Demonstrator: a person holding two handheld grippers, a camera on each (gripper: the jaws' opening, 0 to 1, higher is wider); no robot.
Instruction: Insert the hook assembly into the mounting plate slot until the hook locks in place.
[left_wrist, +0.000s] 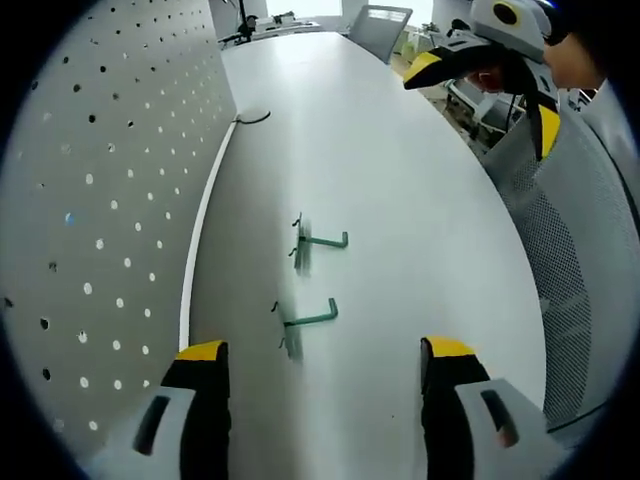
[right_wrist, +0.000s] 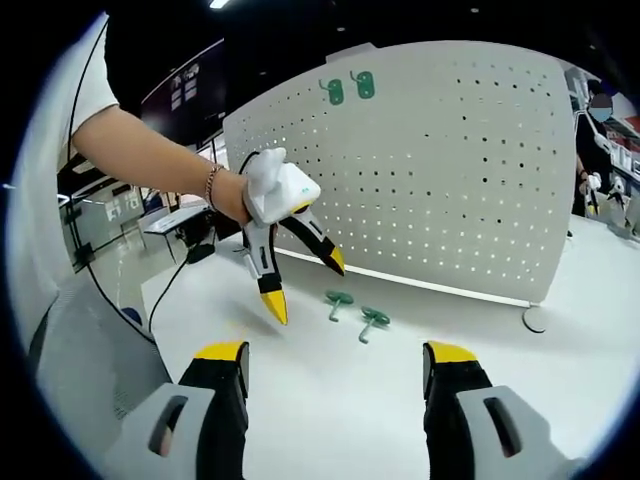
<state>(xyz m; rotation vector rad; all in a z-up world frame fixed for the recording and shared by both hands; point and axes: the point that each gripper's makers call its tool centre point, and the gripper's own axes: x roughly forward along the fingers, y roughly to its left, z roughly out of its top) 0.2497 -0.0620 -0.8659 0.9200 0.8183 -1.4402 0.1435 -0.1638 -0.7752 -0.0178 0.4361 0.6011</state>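
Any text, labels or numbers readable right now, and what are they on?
Nothing can be read.
White marks on the dark wall panel behind the pegboard: too small and blurred to read.
No print seen on the green hooks, the left gripper or the right gripper.

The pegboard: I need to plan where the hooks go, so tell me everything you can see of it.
The pegboard is a large white panel, seemingly painted metal, standing upright on the white table and pierced by regular rows of small round holes. Its corners are rounded. Two green hooks already sit side by side near its top edge; two more green hooks lie loose on the table in front of it, apart from it. Neither hand-held gripper touches it.
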